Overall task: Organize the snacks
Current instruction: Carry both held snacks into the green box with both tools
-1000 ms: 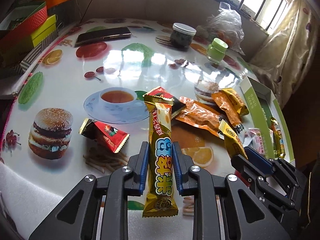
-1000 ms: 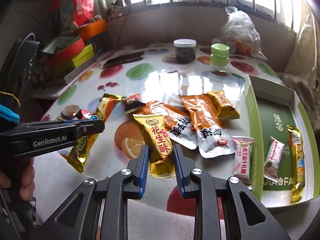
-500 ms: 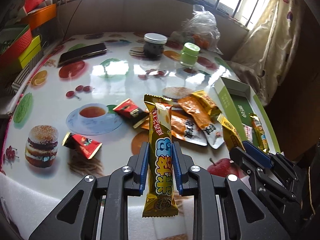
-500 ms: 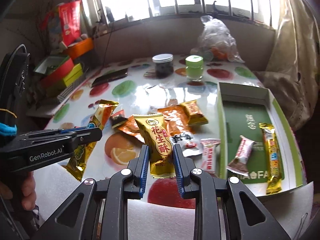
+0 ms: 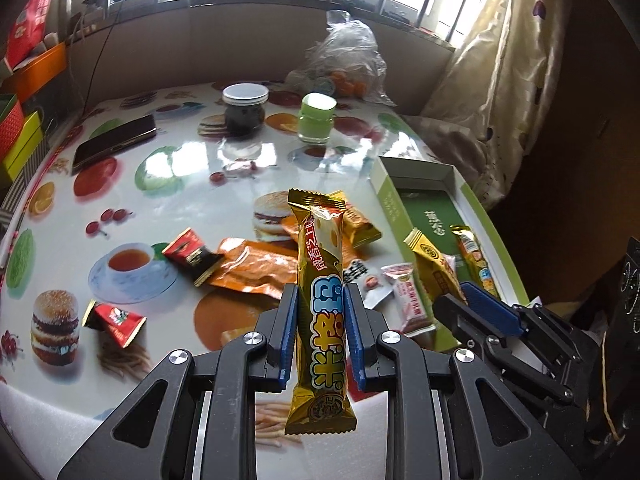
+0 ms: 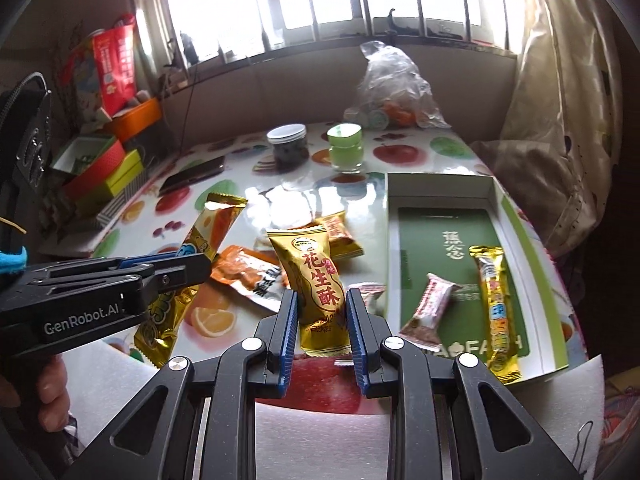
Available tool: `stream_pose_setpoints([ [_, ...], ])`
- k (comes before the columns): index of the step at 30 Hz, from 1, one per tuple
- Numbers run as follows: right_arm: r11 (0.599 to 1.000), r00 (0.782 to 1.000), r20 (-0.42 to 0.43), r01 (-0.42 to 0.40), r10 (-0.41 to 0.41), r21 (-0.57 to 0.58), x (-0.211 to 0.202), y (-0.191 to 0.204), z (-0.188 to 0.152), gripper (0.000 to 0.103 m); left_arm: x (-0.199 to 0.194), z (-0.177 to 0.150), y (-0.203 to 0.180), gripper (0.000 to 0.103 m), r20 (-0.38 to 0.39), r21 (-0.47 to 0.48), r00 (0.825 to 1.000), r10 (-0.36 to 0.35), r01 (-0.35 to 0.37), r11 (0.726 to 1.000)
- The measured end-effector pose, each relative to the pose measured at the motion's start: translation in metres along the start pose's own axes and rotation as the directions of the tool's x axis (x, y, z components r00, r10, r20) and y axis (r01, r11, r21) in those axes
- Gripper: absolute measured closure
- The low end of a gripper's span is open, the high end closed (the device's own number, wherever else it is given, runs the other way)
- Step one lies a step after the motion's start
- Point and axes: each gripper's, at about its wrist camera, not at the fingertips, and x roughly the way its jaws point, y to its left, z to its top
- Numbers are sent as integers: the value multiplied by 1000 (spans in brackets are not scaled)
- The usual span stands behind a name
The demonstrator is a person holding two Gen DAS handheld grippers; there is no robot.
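Both grippers loaded, box partly filled.

My left gripper (image 5: 320, 336) clamps its fingers on the long gold bar (image 5: 320, 292); my right gripper (image 6: 320, 336) grips the gold peanut pack (image 6: 318, 292), both lifted above the bench (image 5: 180, 168). The green box (image 6: 440, 216) on the right holds two snacks; several loose packets (image 5: 256, 272) remain mid-bench, so I judge it early.
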Motion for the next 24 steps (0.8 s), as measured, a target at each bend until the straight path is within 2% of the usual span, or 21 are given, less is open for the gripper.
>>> stream_pose_setpoints([
  [11, 997, 997, 28, 65, -66, 44, -10, -31, 8, 80, 9, 18, -35, 79, 5, 50, 998, -62, 62, 997],
  [24, 977, 986, 4, 163, -165, 134, -6, -80, 8, 80, 36, 40, -71, 79, -25, 70, 987, -157, 159, 985],
])
